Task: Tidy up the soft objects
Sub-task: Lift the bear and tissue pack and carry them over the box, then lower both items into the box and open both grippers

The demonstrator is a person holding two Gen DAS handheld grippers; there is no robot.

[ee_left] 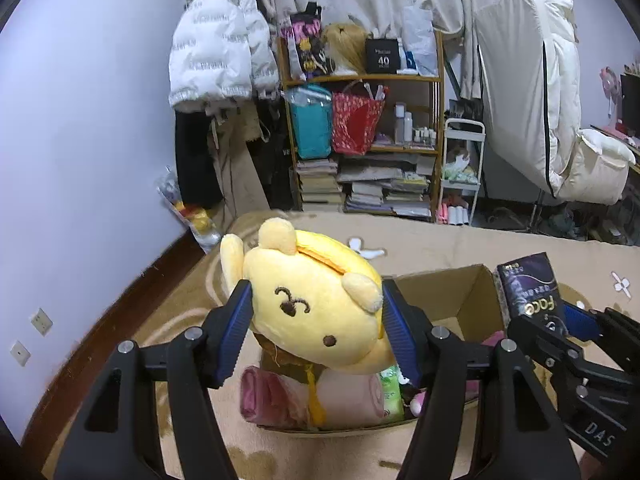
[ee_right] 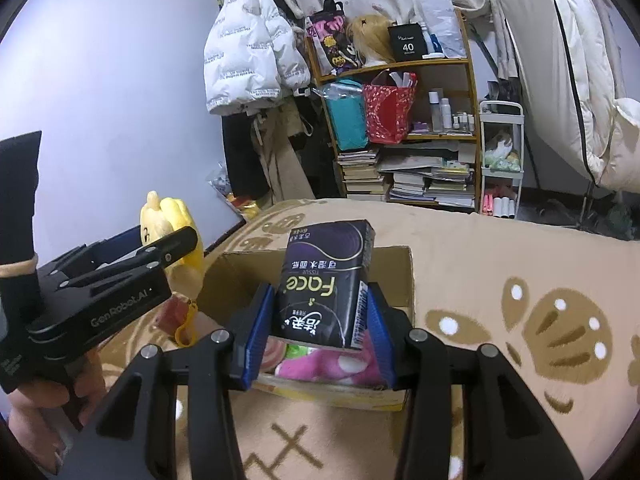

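**Above the open box: both jaws loaded**

Over the cardboard box [ee_left: 472, 292], my left gripper [ee_left: 316, 320] has its jaws clamped on a yellow plush dog [ee_left: 316, 304], one blue pad against each side of its head; the face tilts toward the camera, and the plush hangs clear above the box contents. My right gripper [ee_right: 320, 312] has its jaws clamped on a dark tissue pack [ee_right: 328, 284], held upright, its printed "Face" label reading upside down, just above the box's near half. Inside the box lie a pink rolled cloth [ee_left: 280, 396], a green packet [ee_left: 392, 392] and a pink plush [ee_right: 320, 364]. The box rests on a beige patterned blanket [ee_right: 500, 360]. Beyond it stand a wooden bookshelf [ee_left: 436, 80] and a hanging white puffer jacket [ee_left: 216, 48].
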